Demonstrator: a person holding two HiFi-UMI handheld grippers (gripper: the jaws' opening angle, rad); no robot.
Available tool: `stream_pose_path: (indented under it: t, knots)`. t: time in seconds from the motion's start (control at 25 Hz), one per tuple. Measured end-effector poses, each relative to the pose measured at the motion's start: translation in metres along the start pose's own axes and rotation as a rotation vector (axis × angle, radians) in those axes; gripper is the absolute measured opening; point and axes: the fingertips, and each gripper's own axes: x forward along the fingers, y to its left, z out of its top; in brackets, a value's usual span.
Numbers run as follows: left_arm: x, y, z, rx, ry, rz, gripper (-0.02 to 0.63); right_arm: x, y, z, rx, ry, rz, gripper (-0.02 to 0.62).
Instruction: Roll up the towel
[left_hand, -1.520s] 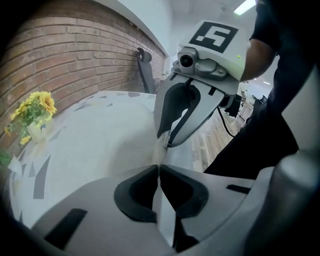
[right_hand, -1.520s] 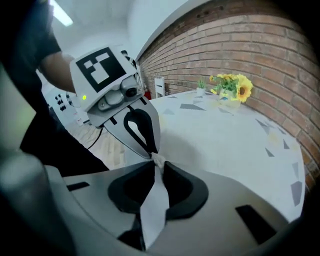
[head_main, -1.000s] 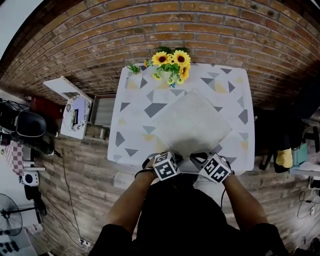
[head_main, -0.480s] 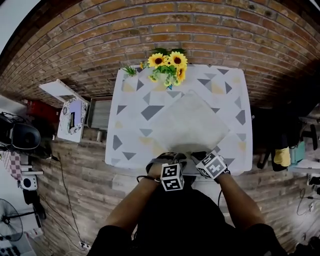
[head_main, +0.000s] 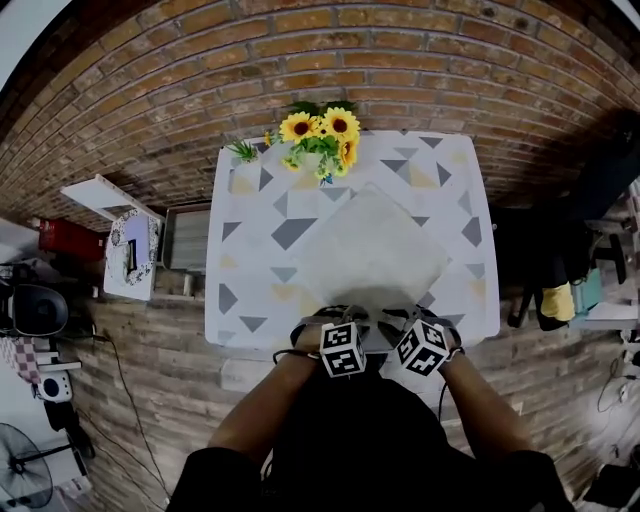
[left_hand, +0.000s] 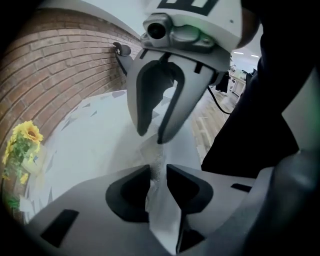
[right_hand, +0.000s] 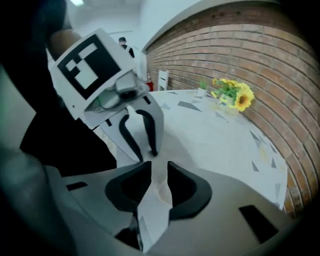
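A pale grey towel (head_main: 370, 245) lies flat and diagonal on the patterned table (head_main: 250, 205), one corner pointing at me. Both grippers sit side by side at that near corner. In the left gripper view, the left gripper (left_hand: 158, 175) has a raised fold of towel (left_hand: 161, 220) standing in the gap between its jaws. Those jaws are opening, and the pads no longer pinch the cloth. The right gripper (right_hand: 155, 172) is the same: a towel fold (right_hand: 150, 210) sits loose between its opening jaws. Each gripper sees the other just ahead, the right gripper (left_hand: 152, 136) and the left gripper (right_hand: 145, 154).
A vase of sunflowers (head_main: 320, 130) stands at the table's far edge, beyond the towel. A white stool or stand (head_main: 130, 255) and a grey radiator-like panel (head_main: 185, 238) sit on the floor to the left. My body is close against the table's near edge.
The left gripper's marker cube has shifted right and rolled, ending closer to the right one. Both grippers stay at the towel's near corner. The towel has not visibly moved.
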Motion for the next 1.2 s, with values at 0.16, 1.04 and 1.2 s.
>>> stream_pose_path:
  t: [0.16, 1.04, 1.2]
  knots:
    - [-0.003, 0.003, 0.003, -0.047, -0.036, -0.037, 0.110, 0.018, 0.019, -0.009, -0.094, 0.076, 0.036, 0.121]
    - [-0.006, 0.011, 0.009, -0.136, -0.029, -0.285, 0.044, 0.025, -0.022, -0.006, 0.218, 0.101, 0.072, 0.054]
    - [-0.012, 0.033, 0.006, -0.047, -0.030, -0.144, 0.141, 0.032, -0.032, -0.010, 0.220, 0.153, 0.031, 0.044]
